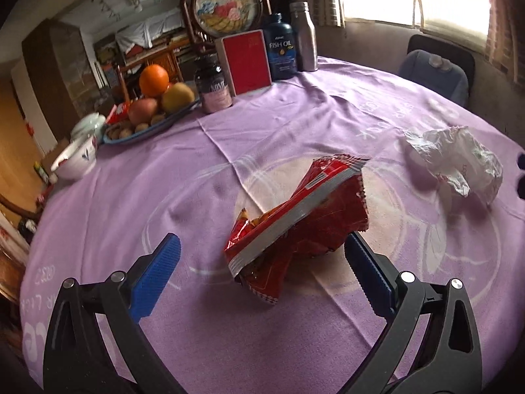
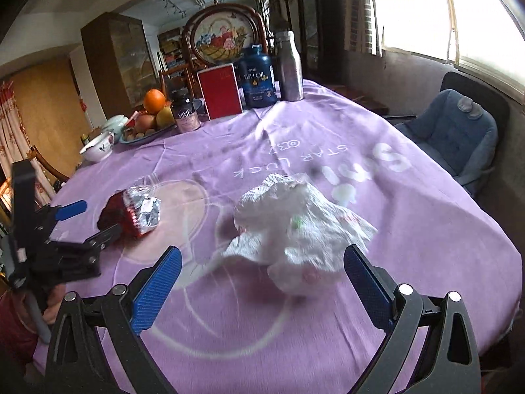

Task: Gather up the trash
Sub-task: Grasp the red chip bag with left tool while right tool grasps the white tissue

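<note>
Red snack bag (image 1: 295,220) betw wide-open left gripper (image 1: 262,246) jaws, ungrasped; right gripper (image 2: 262,262) jaws wide, straddling white wrapper (image 2: 295,223), released.

Both grippers: black skeletal frames, silver round screws, ribbed blue fingers (image 1: 154,272); left gripper (image 2: 82,223) same build.

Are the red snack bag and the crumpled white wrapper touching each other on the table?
Apart. The left wrist view shows bare purple tablecloth between the red snack bag and the white wrapper; the right wrist view shows the same gap.
</note>
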The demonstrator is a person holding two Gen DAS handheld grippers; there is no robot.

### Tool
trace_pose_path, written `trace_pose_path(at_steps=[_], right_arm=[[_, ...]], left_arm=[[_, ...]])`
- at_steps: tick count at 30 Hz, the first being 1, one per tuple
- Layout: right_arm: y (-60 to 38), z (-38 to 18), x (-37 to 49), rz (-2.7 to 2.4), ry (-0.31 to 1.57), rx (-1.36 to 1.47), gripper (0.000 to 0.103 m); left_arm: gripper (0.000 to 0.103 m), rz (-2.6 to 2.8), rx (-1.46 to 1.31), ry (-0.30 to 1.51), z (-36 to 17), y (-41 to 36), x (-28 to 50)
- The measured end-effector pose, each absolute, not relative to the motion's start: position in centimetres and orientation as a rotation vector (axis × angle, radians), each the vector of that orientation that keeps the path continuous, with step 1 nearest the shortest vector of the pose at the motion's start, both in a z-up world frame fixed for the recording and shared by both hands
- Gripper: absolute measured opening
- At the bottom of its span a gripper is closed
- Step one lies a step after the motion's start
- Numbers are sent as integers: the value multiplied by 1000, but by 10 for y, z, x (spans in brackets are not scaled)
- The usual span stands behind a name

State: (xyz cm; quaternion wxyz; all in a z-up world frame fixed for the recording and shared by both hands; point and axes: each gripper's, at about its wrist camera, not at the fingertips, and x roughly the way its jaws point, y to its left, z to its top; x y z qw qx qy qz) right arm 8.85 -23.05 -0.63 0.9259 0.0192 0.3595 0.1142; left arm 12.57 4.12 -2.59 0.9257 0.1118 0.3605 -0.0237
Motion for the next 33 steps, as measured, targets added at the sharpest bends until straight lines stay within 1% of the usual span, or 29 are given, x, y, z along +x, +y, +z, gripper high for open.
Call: trace_pose_path(at_steps=[3, 9, 11, 19, 20, 21, 22, 23, 25, 26, 29, 32, 33], right_arm=[[-223, -12, 113, 214, 777, 22, 97], [-223, -30, 143, 159, 835, 37, 97], [-222, -39, 151, 161, 877, 41, 97], [-230, -51, 163, 168, 946, 126, 97], [-230, -51, 163, 165, 946, 124, 95], [-229, -51, 163, 161, 944, 120, 88], [-229, -51, 162, 156, 940, 117, 76], [-229, -50, 161, 161, 934, 122, 69], [-234, -48, 159, 163, 929, 142, 44], [-237, -49, 159, 173, 930, 163, 41], [-244, -49, 159, 189, 927, 207, 40], [-240, -50, 159, 196, 930, 190, 46], [-237, -49, 159, 204, 931, 177, 51]], left_arm=[[96, -48, 218, 758, -28, 43, 129], [96, -65, 160, 853, -41, 52, 141], [96, -72, 173, 849, -41, 49, 139], [96, -67, 172, 844, -39, 49, 139], [96, -67, 170, 843, -39, 49, 138], [96, -69, 171, 839, -39, 49, 138], [96, -69, 175, 833, -38, 49, 138], [96, -68, 179, 823, -37, 48, 137], [96, -64, 194, 795, -34, 47, 134], [96, -63, 200, 783, -32, 46, 133], [96, -69, 217, 757, -30, 44, 132], [96, -72, 263, 738, -33, 36, 136], [97, -74, 283, 741, -35, 34, 138]])
